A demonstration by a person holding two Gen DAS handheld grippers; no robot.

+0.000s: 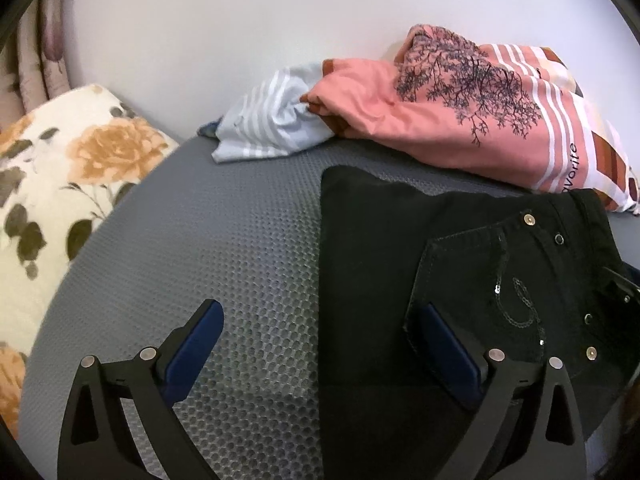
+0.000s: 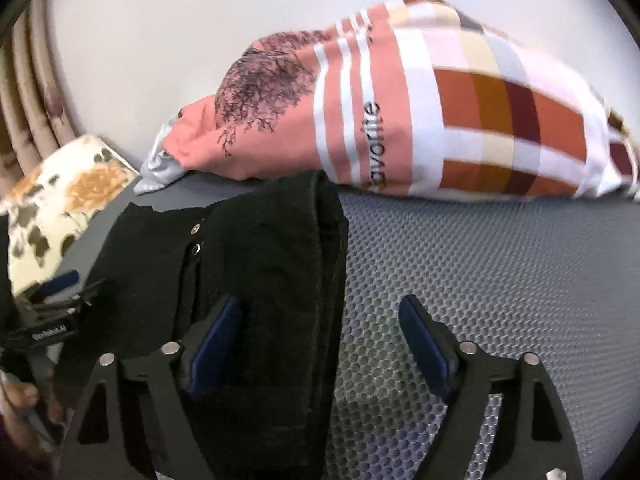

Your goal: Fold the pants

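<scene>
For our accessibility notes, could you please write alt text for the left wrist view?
Folded black pants lie on a grey textured mat, the open left tool straddling their edge. Behind lie a pink printed cloth and a floral cushion.

We see a plain white wall [image 1: 240,32] behind a grey surface with a dotted, honeycomb texture [image 1: 240,240]; at the far left hangs a pleated beige curtain [image 2: 28,92] with a dark floral print; below it lies a cream cushion with orange roses [image 1: 60,168]; against the wall rests a pink bedding bundle with a tree print and checks [image 2: 400,100], touching a pale blue striped cloth [image 1: 268,128]; the light is soft and even.
</scene>
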